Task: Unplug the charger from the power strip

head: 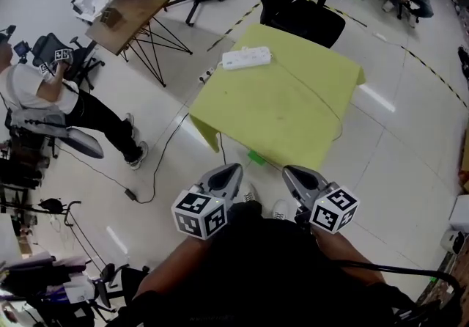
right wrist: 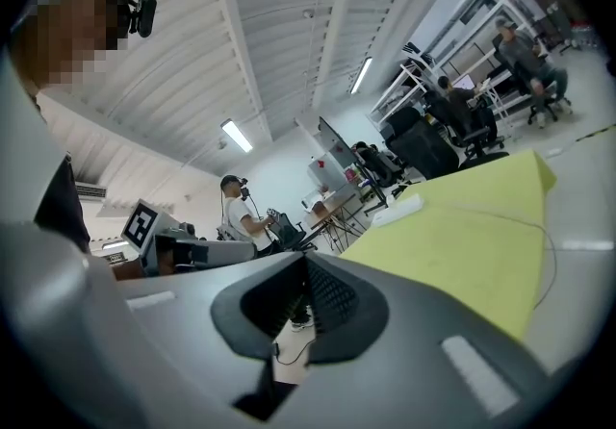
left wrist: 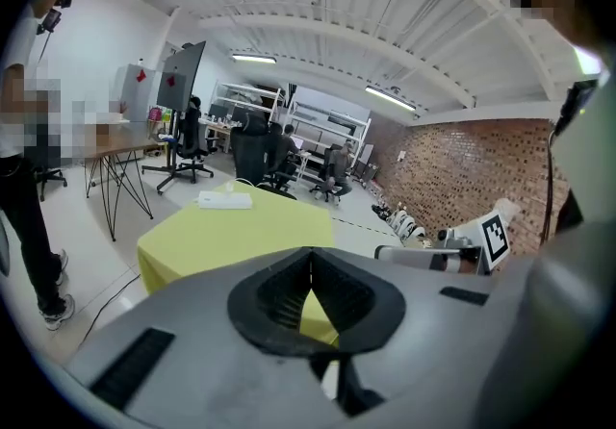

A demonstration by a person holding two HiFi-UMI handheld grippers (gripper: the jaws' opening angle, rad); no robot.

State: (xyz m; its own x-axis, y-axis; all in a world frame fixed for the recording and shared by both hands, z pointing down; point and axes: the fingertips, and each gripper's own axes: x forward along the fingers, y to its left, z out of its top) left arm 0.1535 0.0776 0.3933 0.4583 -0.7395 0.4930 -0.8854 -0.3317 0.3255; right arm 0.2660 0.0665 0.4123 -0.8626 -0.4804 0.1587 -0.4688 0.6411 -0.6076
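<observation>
A white power strip lies flat near the far left corner of a table under a yellow-green cloth. I cannot make out a charger on it from here. A thin cable crosses the cloth on the right. My left gripper and right gripper are side by side close to my body, short of the table's near edge, both shut and empty. The left gripper view has the power strip far beyond the left gripper. Past the right gripper, the strip is small and distant.
A black office chair stands behind the table. At the back left is a wooden trestle table, with a seated person beside it. A dark cord trails over the floor left of the table. Something small and green lies under the near edge.
</observation>
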